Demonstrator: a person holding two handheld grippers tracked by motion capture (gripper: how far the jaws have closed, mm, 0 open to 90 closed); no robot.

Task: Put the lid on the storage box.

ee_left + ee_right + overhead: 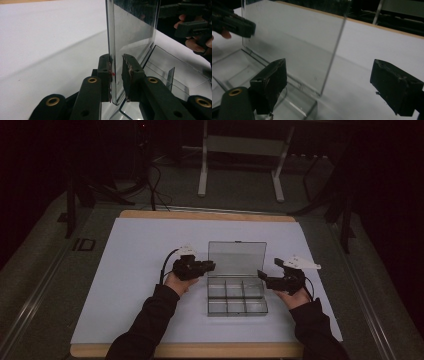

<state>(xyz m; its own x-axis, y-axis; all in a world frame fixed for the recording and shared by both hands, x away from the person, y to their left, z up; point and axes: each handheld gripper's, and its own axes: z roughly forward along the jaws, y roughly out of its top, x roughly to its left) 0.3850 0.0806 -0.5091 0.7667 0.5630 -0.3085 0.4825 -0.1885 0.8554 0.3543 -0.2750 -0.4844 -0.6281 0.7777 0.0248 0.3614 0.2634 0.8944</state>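
Observation:
A clear plastic compartment box (237,313) lies in the middle of the white mat, its lid (236,258) standing upright at the far side. My left gripper (212,266) is at the lid's left edge. In the left gripper view the lid (132,27) runs between the two pads, and the gripper (116,75) is shut on it low down, near the hinge. My right gripper (262,274) hovers by the box's right side. It (329,75) stands wide open, with the lid's right edge (334,57) farther off between its jaws. The box's empty compartments (237,72) lie to that view's left.
The white mat (140,270) covers a wooden tabletop (200,215), with bare room to the left, right and front of the box. A metal stand (240,150) and cables sit on the floor beyond the table. A dark-sleeved forearm comes in from the bottom behind each gripper.

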